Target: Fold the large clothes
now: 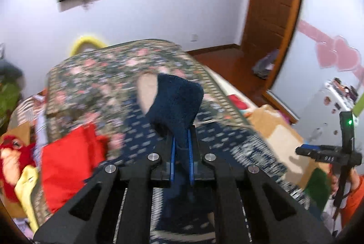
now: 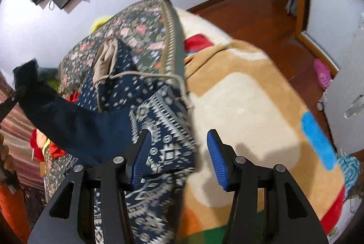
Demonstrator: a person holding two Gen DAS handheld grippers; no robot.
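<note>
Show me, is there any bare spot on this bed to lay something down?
Yes: the tan and cream plush blanket, right of the navy patterned garment. Crowded: the floral bedspread side, with red cloth and piled clothes along its edge.

Both my wrist cams are smeared with motion blur, worst on the floral bedspread and the navy patterned garment. Light is even, soft indoor stuff, fairly bright on the white wall, no harsh glare. My right gripper drops a soft shadow on the beige blanket. Heavy fisheye bending, dark vignette in the corners.
</note>
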